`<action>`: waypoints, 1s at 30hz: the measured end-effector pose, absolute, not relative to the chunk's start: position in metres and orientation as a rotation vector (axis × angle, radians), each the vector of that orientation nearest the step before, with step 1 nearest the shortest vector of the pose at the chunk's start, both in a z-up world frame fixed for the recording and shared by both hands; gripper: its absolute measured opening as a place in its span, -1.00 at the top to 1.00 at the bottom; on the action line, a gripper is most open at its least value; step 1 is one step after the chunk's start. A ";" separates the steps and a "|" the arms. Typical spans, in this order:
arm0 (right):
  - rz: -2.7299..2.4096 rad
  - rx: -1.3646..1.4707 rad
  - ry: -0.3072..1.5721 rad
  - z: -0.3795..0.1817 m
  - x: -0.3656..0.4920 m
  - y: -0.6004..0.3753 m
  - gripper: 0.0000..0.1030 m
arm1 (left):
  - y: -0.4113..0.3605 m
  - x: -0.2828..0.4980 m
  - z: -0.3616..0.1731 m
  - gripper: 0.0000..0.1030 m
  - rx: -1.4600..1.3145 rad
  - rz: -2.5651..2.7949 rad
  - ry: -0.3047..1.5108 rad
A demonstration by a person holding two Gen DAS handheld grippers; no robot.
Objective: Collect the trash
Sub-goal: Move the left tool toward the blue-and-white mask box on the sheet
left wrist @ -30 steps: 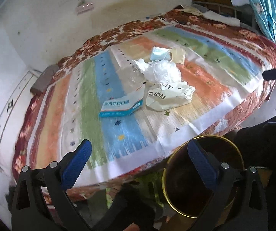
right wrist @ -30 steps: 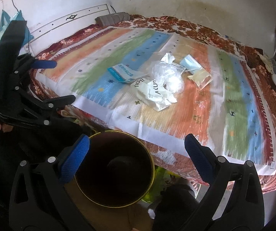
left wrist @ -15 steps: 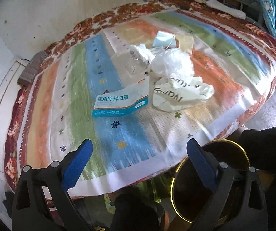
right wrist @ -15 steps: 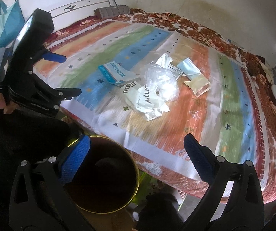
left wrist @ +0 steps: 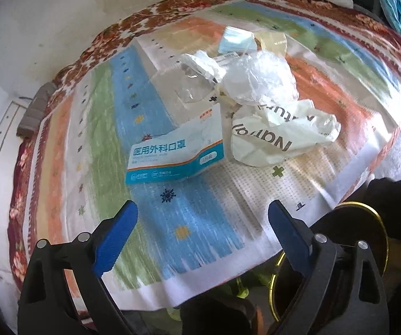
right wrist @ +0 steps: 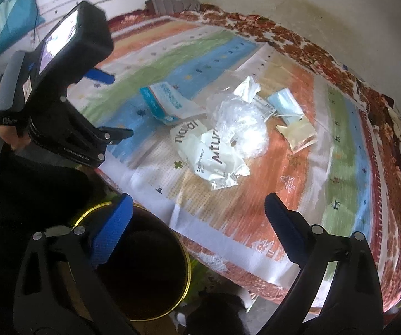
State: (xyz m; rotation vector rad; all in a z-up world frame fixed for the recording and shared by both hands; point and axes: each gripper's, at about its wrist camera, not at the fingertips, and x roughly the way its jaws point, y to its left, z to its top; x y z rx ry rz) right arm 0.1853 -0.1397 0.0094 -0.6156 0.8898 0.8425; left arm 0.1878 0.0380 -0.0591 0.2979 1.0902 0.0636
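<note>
Trash lies in a heap on the striped bedspread (left wrist: 172, 223): a blue-and-white mask box (left wrist: 176, 153), a crumpled cream bag (left wrist: 278, 136), a clear plastic bag (left wrist: 259, 79), white tissue (left wrist: 200, 62), a blue face mask (left wrist: 236, 40) and a yellowish pouch (left wrist: 273, 42). My left gripper (left wrist: 203, 217) hovers short of the box, its jaws wide and closing with nothing between them. My right gripper (right wrist: 197, 217) hangs over the bed's near edge, short of the cream bag (right wrist: 214, 156), its jaws also closing on nothing. The left gripper (right wrist: 119, 104) shows near the mask box (right wrist: 164, 102).
A dark round bin with a gold rim (right wrist: 185, 254) stands on the floor against the bed's near edge, below my right gripper. A white wall borders the far side of the bed. A grey pillow (right wrist: 172, 4) lies at the head. A teal bag (right wrist: 10, 25) hangs on the wall.
Both grippers have moved forward and down over the bed, so the trash heap looks larger and closer. The left gripper now reaches in beside the mask box in the right wrist view.
</note>
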 end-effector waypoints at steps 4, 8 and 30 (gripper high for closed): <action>0.843 -0.616 0.912 0.000 0.192 -0.135 -0.72 | 0.039 0.196 -0.068 -0.70 0.316 0.038 1.101; 0.835 -0.620 0.901 -0.005 0.199 -0.128 -0.72 | 0.039 0.204 -0.076 -0.70 0.338 0.025 1.102; 0.855 -0.712 0.939 -0.052 0.234 -0.092 -0.27 | 0.050 0.251 -0.119 -0.25 0.378 0.028 1.112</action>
